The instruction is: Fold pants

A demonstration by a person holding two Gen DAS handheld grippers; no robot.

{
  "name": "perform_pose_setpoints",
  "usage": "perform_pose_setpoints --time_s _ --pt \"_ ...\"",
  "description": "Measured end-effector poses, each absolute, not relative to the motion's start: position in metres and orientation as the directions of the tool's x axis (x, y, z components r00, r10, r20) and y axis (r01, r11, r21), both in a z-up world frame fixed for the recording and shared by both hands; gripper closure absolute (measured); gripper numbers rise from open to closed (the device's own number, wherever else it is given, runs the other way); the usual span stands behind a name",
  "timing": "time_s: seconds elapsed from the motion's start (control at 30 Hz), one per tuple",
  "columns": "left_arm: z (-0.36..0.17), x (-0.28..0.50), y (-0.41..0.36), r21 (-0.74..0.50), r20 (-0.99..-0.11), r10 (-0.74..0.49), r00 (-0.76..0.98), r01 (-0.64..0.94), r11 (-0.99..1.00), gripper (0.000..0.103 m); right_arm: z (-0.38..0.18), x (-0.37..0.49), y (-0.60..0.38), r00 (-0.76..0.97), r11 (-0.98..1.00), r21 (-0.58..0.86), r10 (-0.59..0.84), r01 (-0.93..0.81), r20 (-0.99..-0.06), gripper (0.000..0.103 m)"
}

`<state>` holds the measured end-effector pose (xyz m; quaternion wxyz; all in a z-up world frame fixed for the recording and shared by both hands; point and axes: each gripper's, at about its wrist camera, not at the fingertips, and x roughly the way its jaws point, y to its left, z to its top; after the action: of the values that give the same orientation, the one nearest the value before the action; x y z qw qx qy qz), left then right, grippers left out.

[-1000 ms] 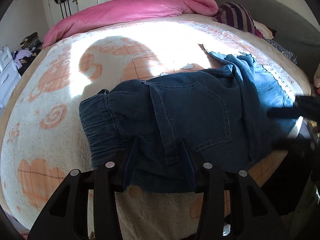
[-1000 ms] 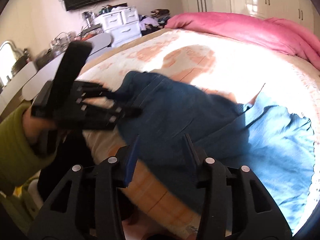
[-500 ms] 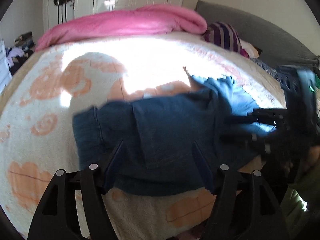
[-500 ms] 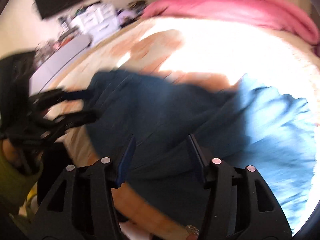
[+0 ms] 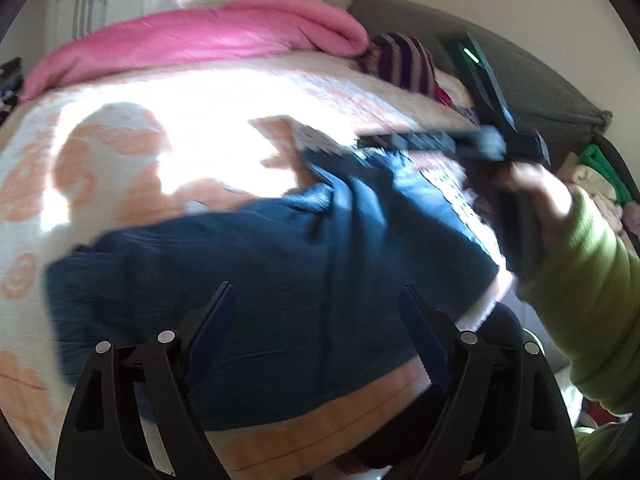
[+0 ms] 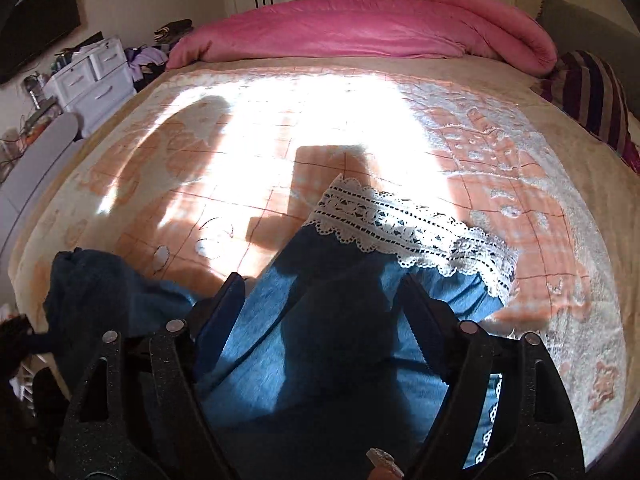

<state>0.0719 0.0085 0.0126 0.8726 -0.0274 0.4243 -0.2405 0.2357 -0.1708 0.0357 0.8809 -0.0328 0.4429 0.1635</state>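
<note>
The left gripper point(image 5: 316, 320) hovers with its jaws spread wide and empty above the dark waist end of the blue pants point(image 5: 248, 280), which lie crumpled across the near edge of a peach-patterned bedspread point(image 5: 120, 152). The right gripper point(image 6: 320, 300), jaws likewise parted and holding nothing, hangs over the lighter leg of the pants, just short of the white lace trim point(image 6: 404, 228) at the hem that stretches ahead of its fingertips into the sunlight. A pink quilt point(image 6: 360, 28) is bunched along the far side of the bed, a striped cushion point(image 6: 592, 92) beside it.
</note>
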Motion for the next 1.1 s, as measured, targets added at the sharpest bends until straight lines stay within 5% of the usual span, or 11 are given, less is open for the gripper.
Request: perform_pose_setpoints --time_s 0.3,0.5,0.63,0.67,0.73,0.83,0.97,1.1 --pt "-0.031 0.089 -0.017 -0.390 -0.746 -0.528 0.406 0.375 0.841 0.036 0.013 0.290 -0.128 0.511 0.945 0.003 0.180 -0.328 -0.840 0.022" --pt "-0.042 0.096 -0.024 -0.402 -0.755 -0.532 0.384 0.370 0.838 0.068 0.000 0.320 -0.105 0.486 0.949 -0.017 0.147 -0.316 -0.862 0.018" --pt "-0.045 0.094 -0.027 -0.404 -0.757 -0.541 0.367 0.388 0.828 0.071 -0.017 0.340 -0.102 0.458 0.956 -0.019 0.122 -0.292 -0.881 0.019" --pt "-0.046 0.093 -0.027 -0.400 -0.757 -0.541 0.367 0.394 0.828 0.071 -0.020 0.344 -0.104 0.450 0.957 -0.016 0.120 -0.288 -0.885 0.021" --pt "-0.044 0.093 -0.028 -0.400 -0.757 -0.543 0.364 0.399 0.825 0.071 -0.027 0.349 -0.107 0.431 0.952 -0.028 0.111 -0.304 -0.895 0.064" --pt "-0.043 0.092 -0.028 -0.386 -0.759 -0.535 0.372 0.405 0.829 0.068 -0.020 0.346 -0.124 0.440 0.948 0.018 0.164 -0.317 -0.883 0.099" --pt "-0.040 0.091 -0.029 -0.361 -0.759 -0.520 0.391 0.411 0.837 0.068 0.015 0.325 -0.158 0.516 0.954 0.077 0.224 -0.291 -0.826 0.100" --pt "-0.035 0.092 -0.026 -0.347 -0.753 -0.514 0.411 0.415 0.841 0.051 0.049 0.294 -0.203 0.576 0.956 0.149 0.272 -0.251 -0.771 0.100"
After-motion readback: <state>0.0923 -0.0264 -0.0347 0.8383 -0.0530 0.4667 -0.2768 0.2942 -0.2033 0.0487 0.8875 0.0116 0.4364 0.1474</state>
